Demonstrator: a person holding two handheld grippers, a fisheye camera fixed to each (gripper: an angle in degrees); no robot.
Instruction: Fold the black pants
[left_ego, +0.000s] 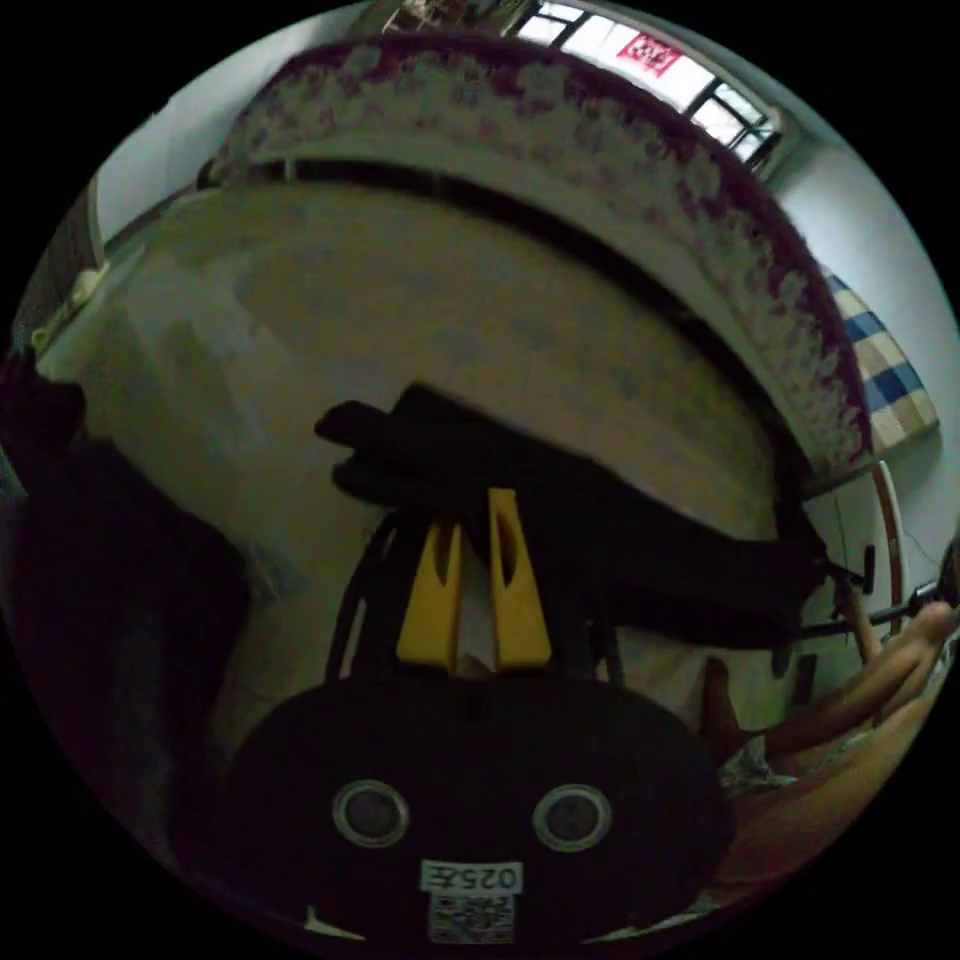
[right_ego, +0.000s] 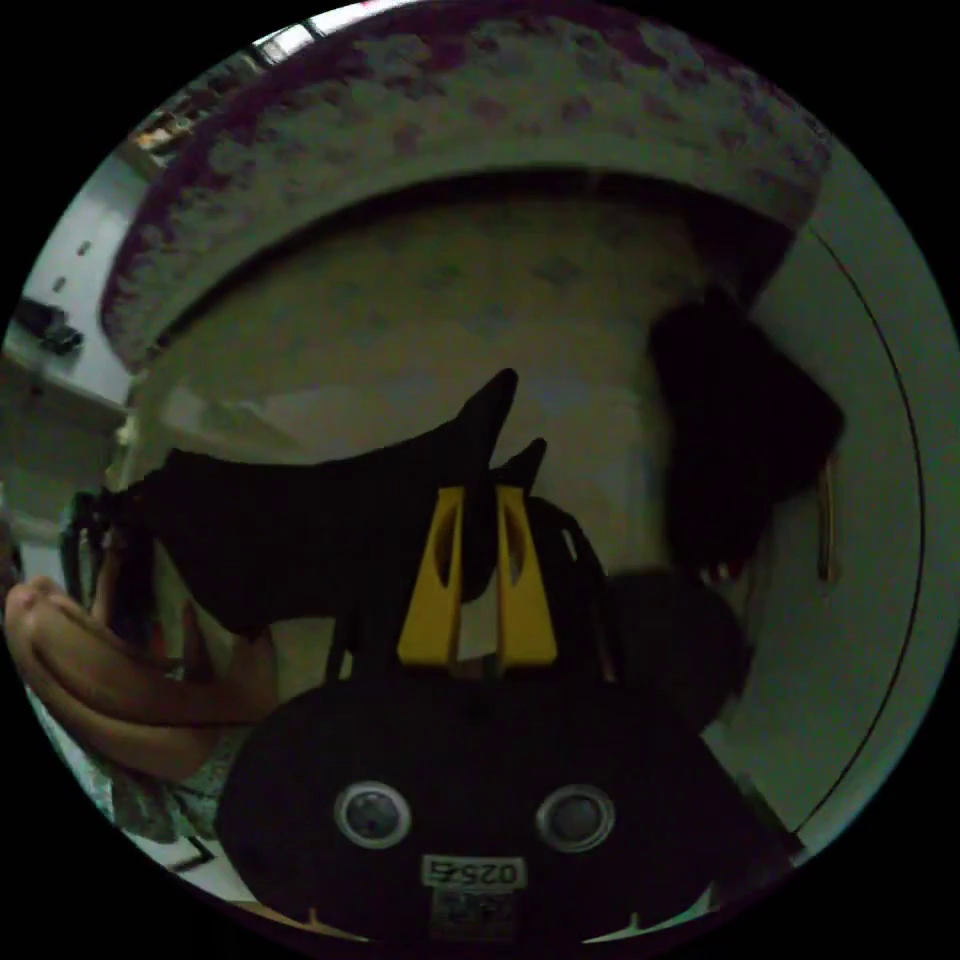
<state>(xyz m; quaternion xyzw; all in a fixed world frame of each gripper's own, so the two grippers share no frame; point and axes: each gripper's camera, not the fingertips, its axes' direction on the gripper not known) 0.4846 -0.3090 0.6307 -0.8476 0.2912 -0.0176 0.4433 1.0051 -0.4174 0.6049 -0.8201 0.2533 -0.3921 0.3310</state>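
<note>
In the left gripper view, the left hand-held gripper (left_ego: 478, 540) has its yellow jaws drawn close together, pinching an edge of the black pants (left_ego: 560, 500). The garment stretches away as a dark band, held above the pale patterned bed (left_ego: 420, 300), toward a person's hand (left_ego: 900, 640) at the far edge. In the right gripper view, the right hand-held gripper (right_ego: 480, 545) likewise clamps its jaws on the black pants (right_ego: 330, 520), which span toward a person's arm (right_ego: 110, 670). Another dark garment (right_ego: 740, 430) lies heaped on the bed (right_ego: 420, 300) nearby. A floral purple headboard (left_ego: 560, 120) curves behind the bed, under a window (left_ego: 640, 50).
</note>
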